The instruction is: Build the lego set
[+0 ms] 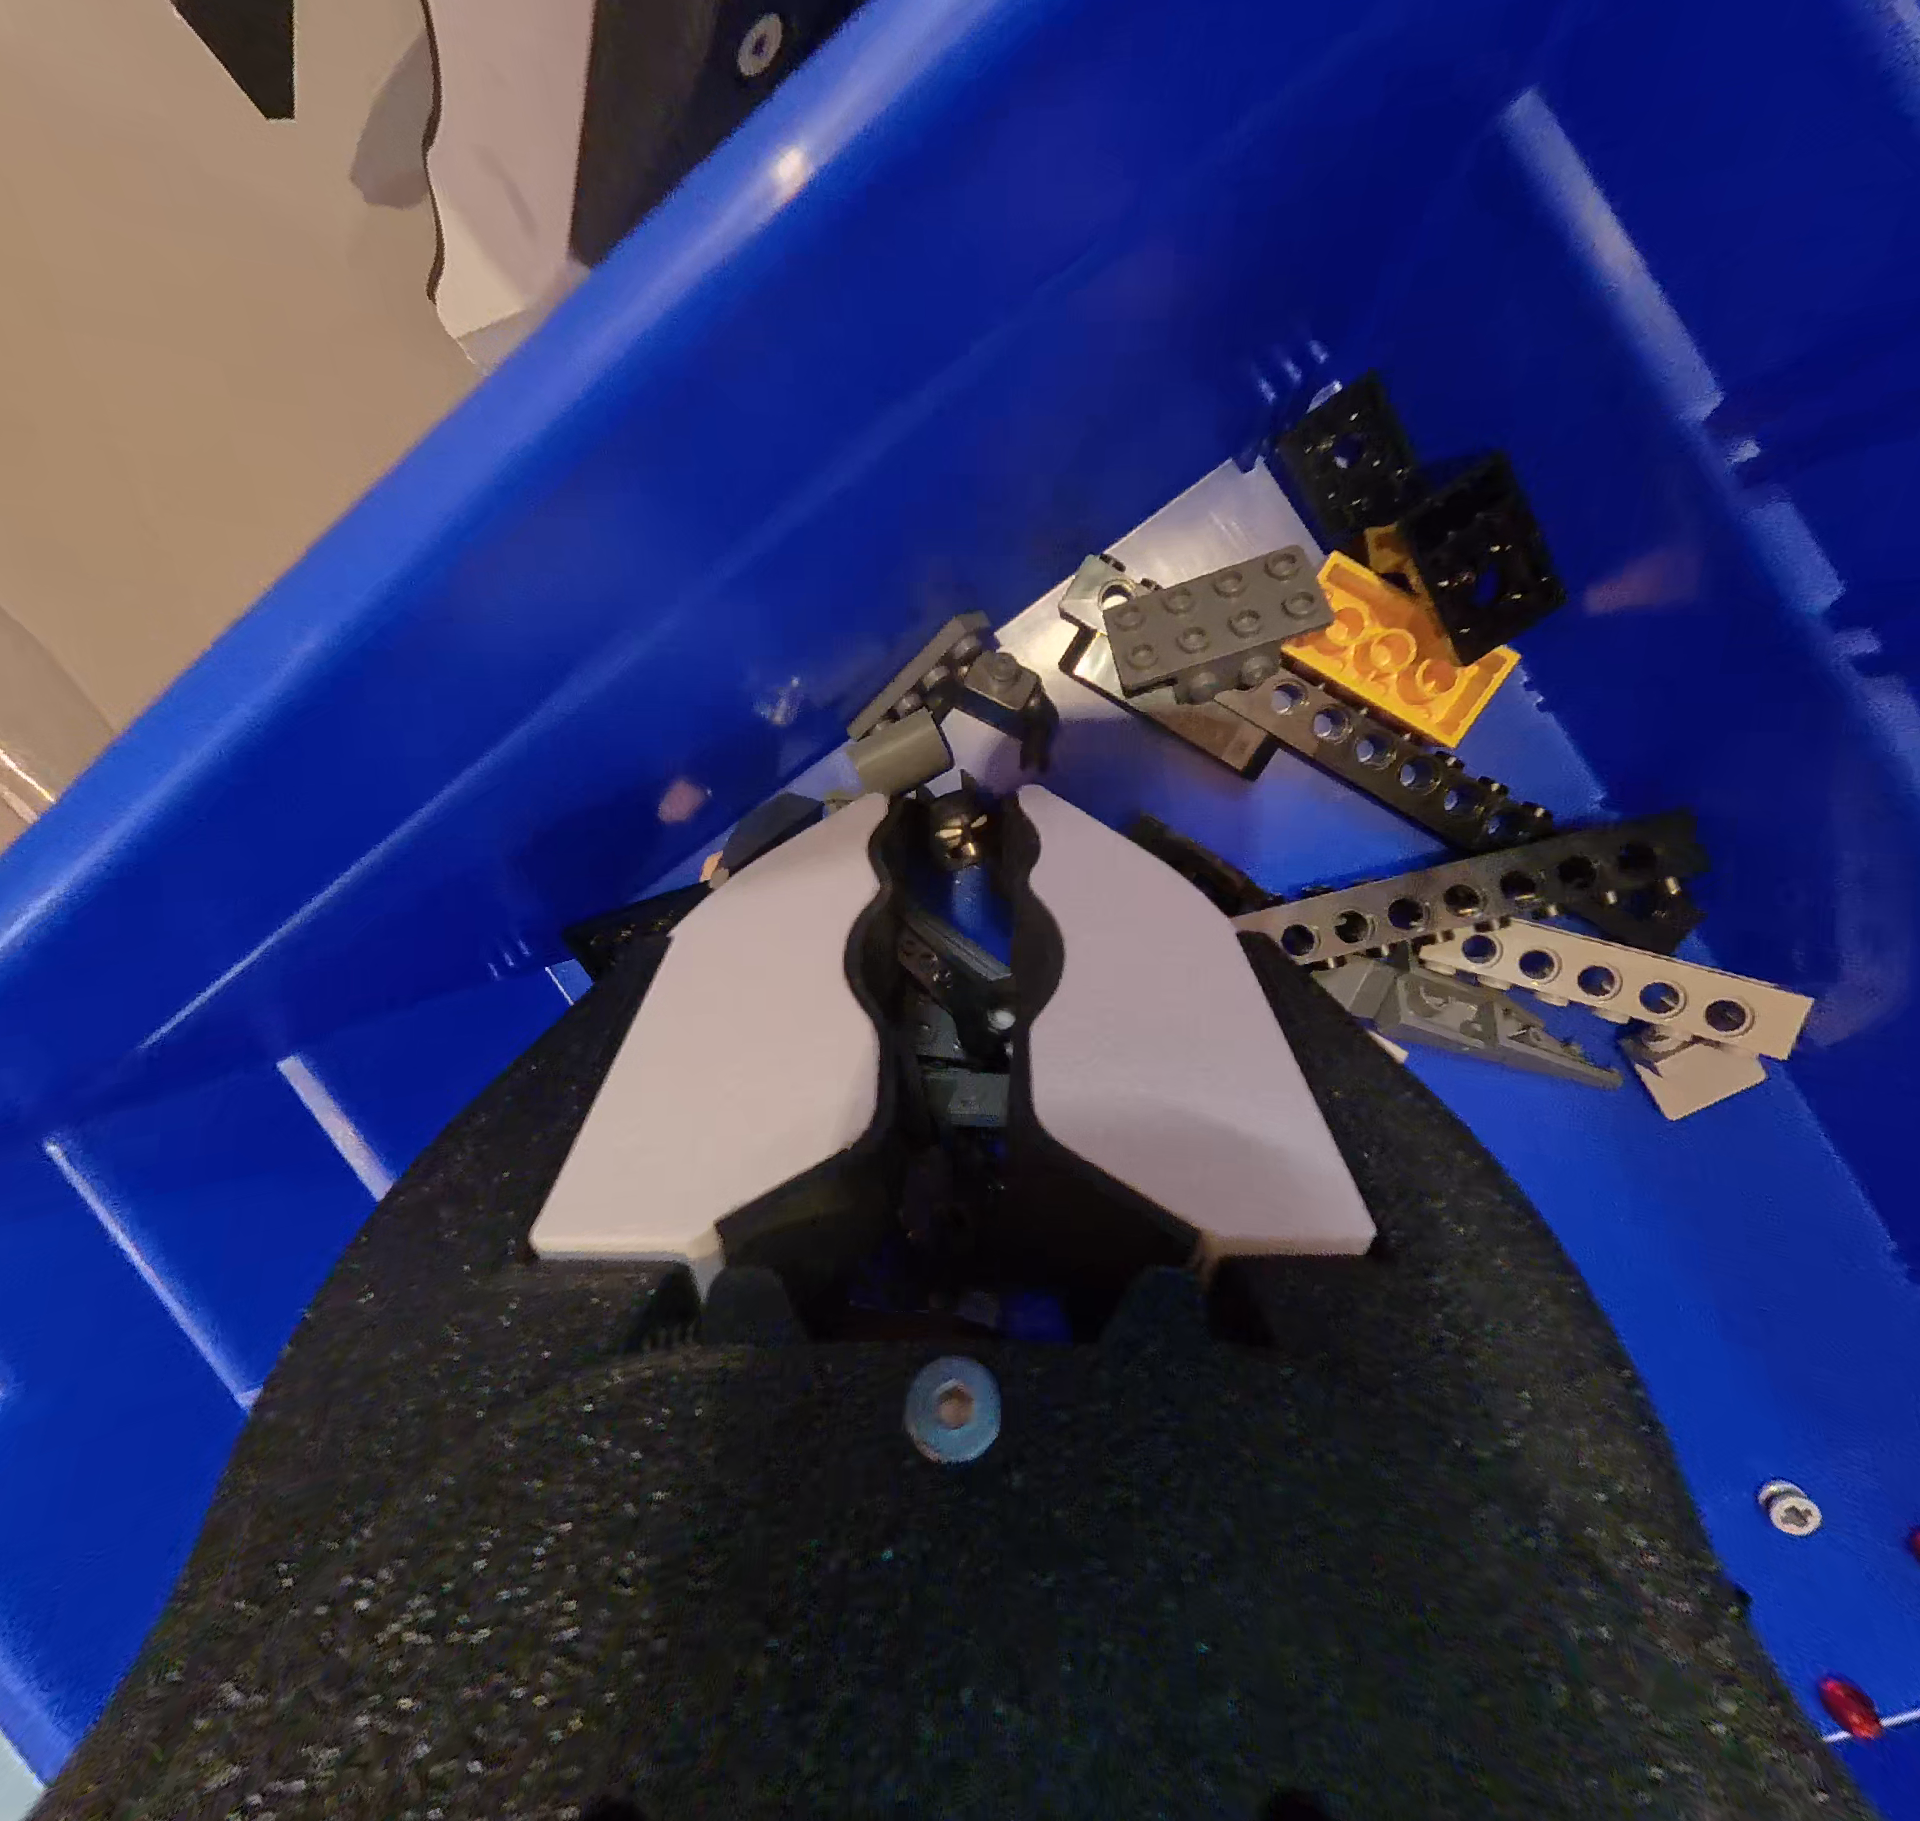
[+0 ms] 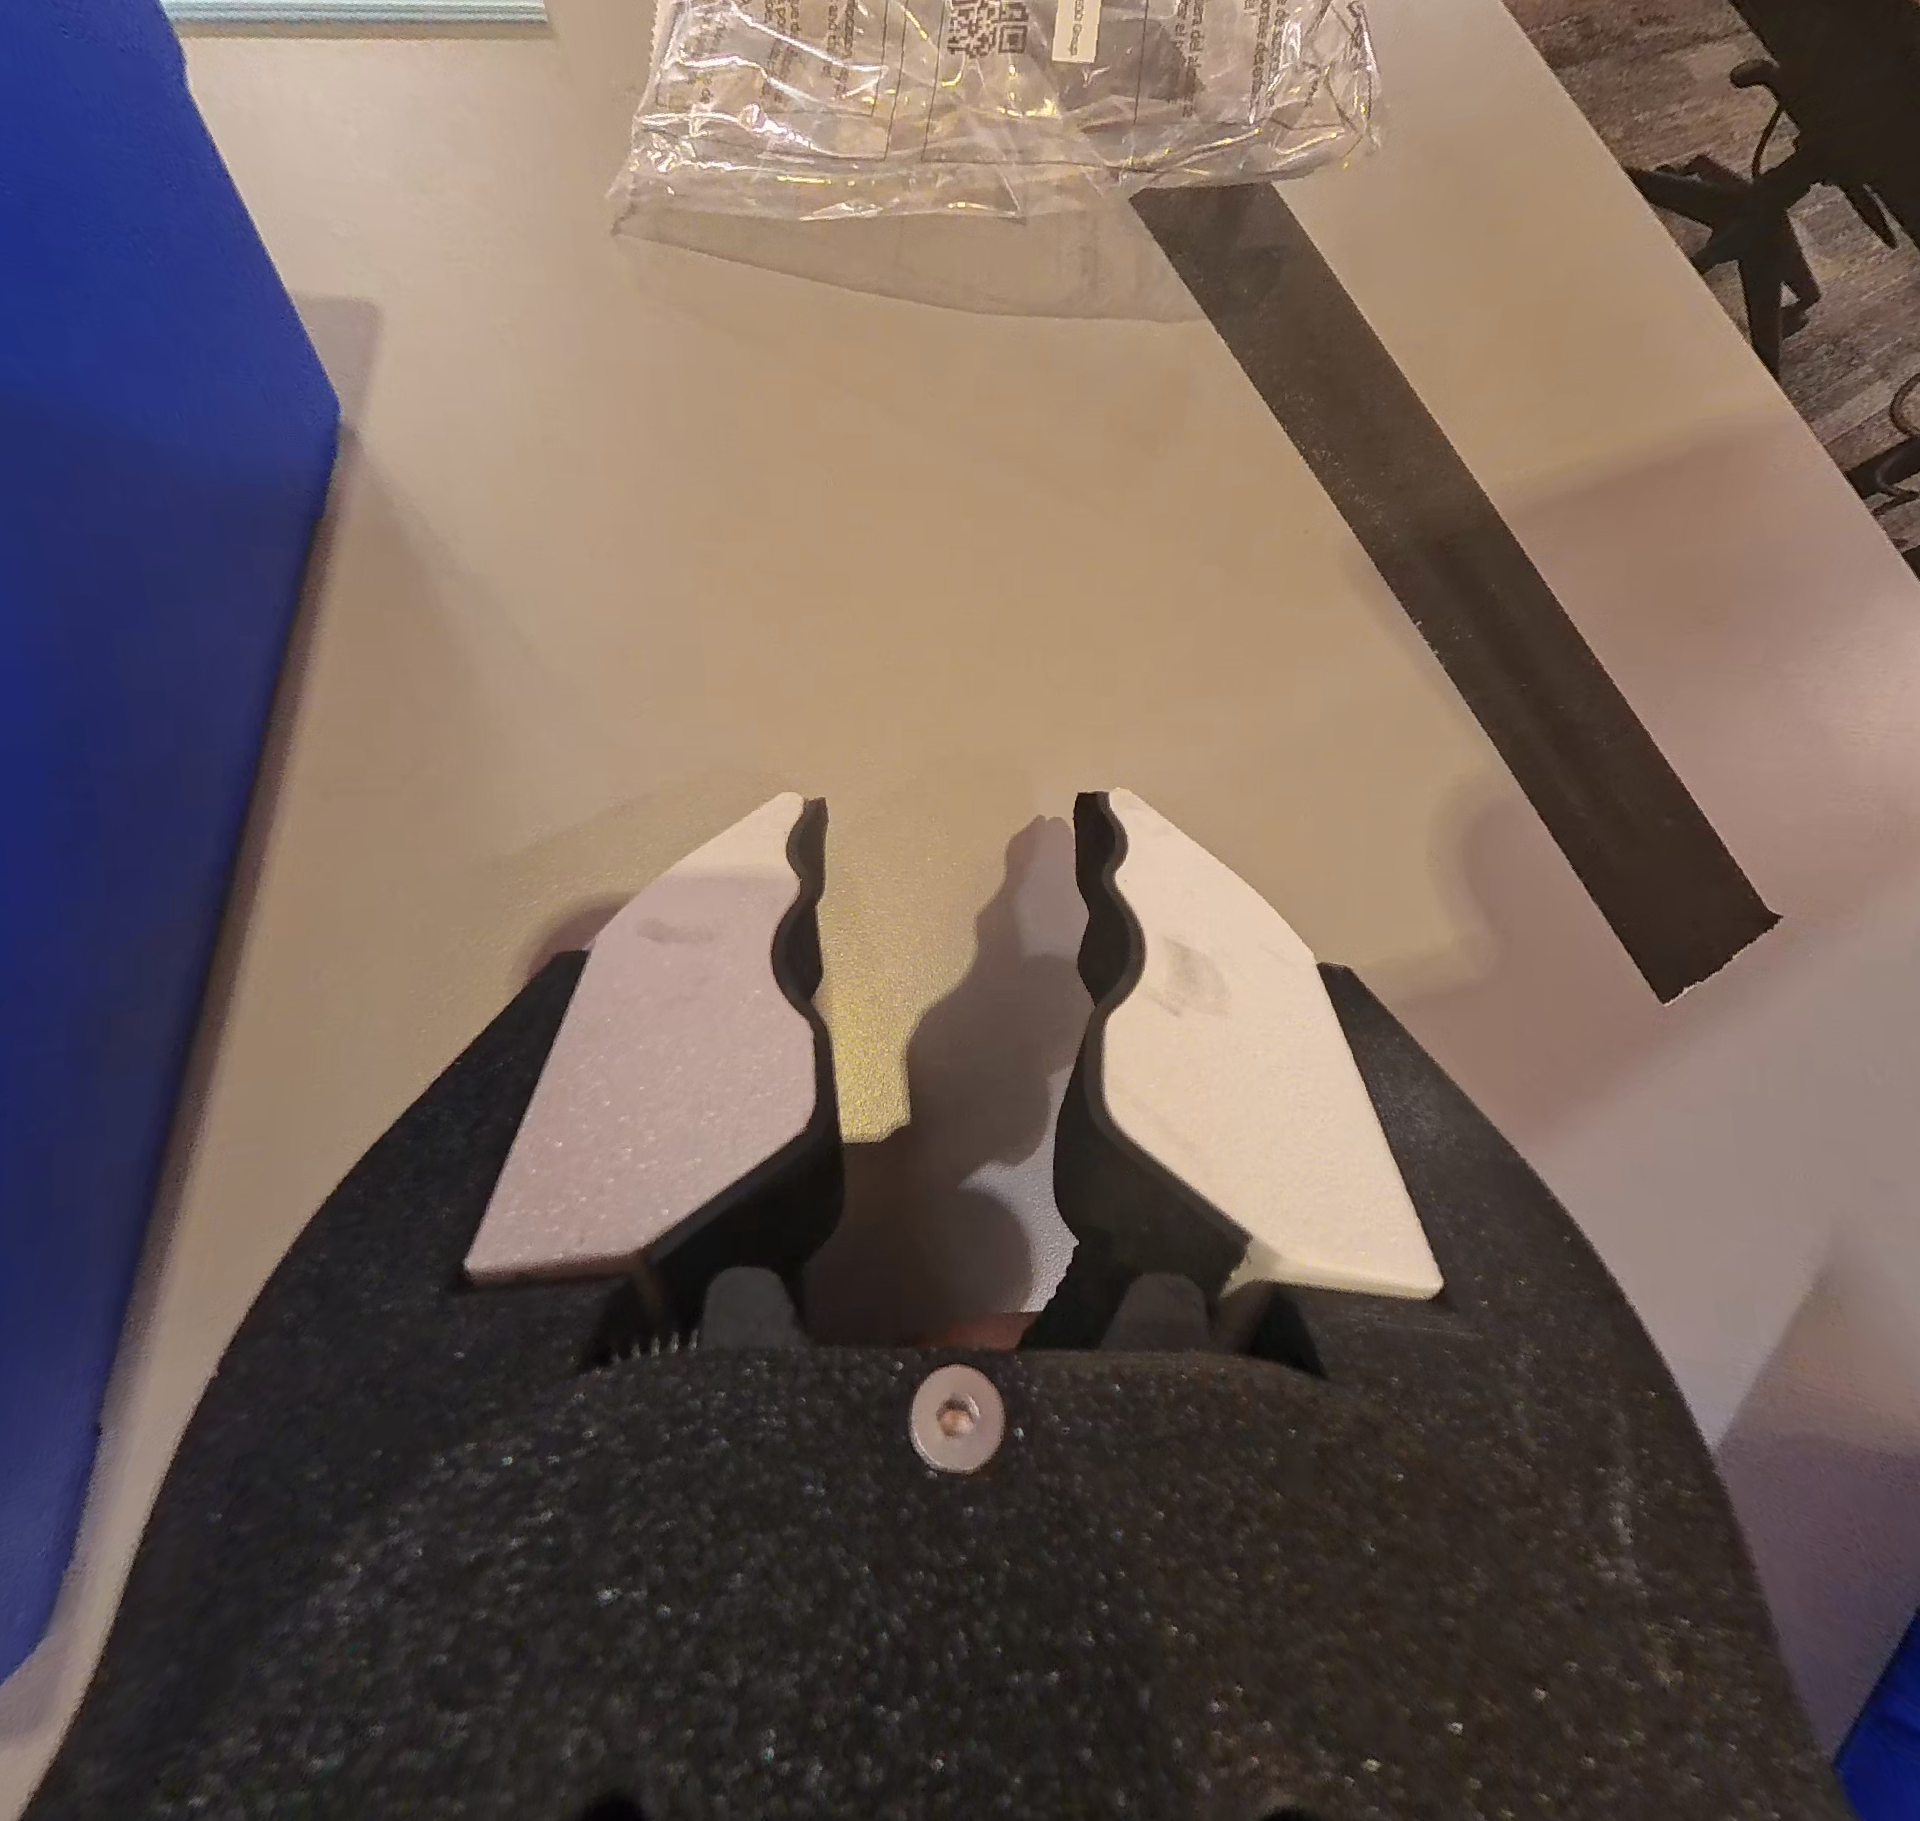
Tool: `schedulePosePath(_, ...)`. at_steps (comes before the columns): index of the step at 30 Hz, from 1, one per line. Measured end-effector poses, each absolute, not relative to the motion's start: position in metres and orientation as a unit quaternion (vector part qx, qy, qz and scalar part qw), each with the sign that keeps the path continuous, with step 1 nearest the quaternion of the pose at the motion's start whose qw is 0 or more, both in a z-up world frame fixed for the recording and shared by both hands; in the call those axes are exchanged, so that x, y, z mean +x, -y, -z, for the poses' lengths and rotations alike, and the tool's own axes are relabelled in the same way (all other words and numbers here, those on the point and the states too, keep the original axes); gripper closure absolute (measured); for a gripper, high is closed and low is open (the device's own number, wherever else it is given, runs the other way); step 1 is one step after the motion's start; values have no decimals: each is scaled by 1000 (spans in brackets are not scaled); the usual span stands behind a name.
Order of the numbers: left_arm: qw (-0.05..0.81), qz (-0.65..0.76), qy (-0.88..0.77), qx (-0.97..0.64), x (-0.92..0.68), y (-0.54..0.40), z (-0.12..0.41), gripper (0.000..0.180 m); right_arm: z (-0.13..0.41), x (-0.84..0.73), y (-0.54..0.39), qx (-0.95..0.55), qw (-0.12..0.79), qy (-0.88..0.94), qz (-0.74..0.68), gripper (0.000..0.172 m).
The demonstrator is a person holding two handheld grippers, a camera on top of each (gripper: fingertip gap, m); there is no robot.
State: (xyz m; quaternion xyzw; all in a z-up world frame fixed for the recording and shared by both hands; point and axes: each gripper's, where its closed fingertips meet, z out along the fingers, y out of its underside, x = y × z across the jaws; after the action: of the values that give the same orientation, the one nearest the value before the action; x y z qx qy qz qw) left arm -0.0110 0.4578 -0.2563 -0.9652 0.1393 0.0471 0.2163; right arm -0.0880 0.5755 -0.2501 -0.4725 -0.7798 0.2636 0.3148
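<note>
My left gripper (image 1: 958,807) is down inside a blue bin (image 1: 935,369) among loose building bricks. A small black masked minifigure head (image 1: 957,833) stands between its fingertips. The pads sit close on either side, with a slim gap, and do not press on it. A dark grey cluster of small pieces (image 1: 935,711) lies just beyond the tips. My right gripper (image 2: 951,815) is open and empty over a bare beige table (image 2: 831,524).
In the bin lie a grey studded plate (image 1: 1216,628), a yellow brick (image 1: 1392,659), black bricks (image 1: 1434,535) and long beams with holes (image 1: 1475,898). On the table are a clear plastic bag (image 2: 997,57), a black strip (image 2: 1455,566) and the blue bin's outside (image 2: 125,524) at left. From my left tips it is roughly 4 centimeters to the grey studded plate (image 1: 1216,628); from my right, 15 centimeters.
</note>
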Motion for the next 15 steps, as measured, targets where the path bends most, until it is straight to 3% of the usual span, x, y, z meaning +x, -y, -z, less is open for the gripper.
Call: schedulePosePath(15,222,-64,-147,-962,-13,-459,256,166,250,-88,-576,-474,314,779,-265,125)
